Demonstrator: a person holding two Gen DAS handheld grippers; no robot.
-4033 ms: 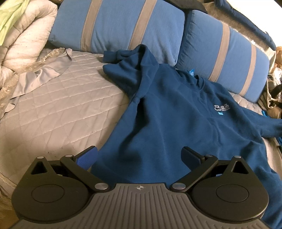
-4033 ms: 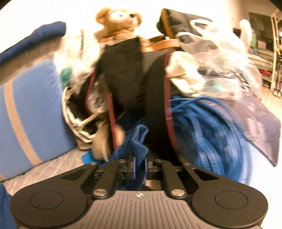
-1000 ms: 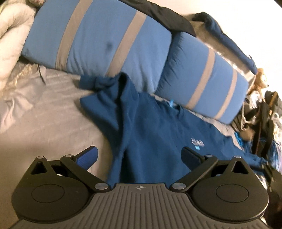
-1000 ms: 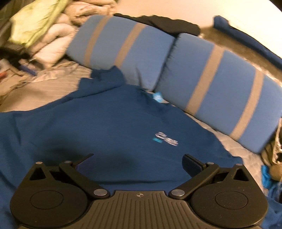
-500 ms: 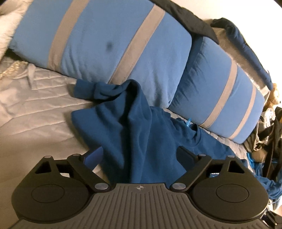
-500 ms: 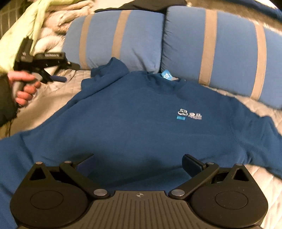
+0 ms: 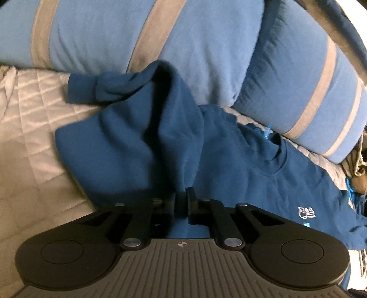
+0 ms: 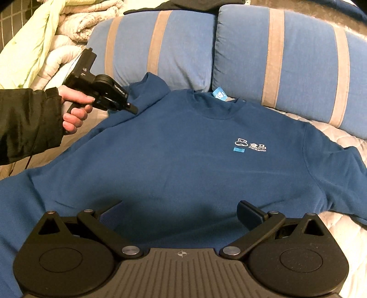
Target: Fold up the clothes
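Quilted grey bedspread (image 7: 34, 128) at far left, pale duvet (image 8: 68, 20) heaped behind. Left hand (image 8: 75, 107) grips left gripper (image 7: 181, 201), jaws clenched on bunched sleeve (image 7: 142, 137) of blue sweatshirt (image 8: 183, 160). Sweatshirt lies front up on bedspread, collar toward two blue striped pillows (image 8: 286, 57), small white logo (image 8: 251, 144) on chest. Right gripper (image 8: 181, 211) hovers over sweatshirt hem, jaws spread wide, holding nothing. Right sleeve trails off to right edge.

black grippers (image 8: 181, 213); bare hand (image 8: 73, 107); shiny black sleeve (image 8: 27, 123)
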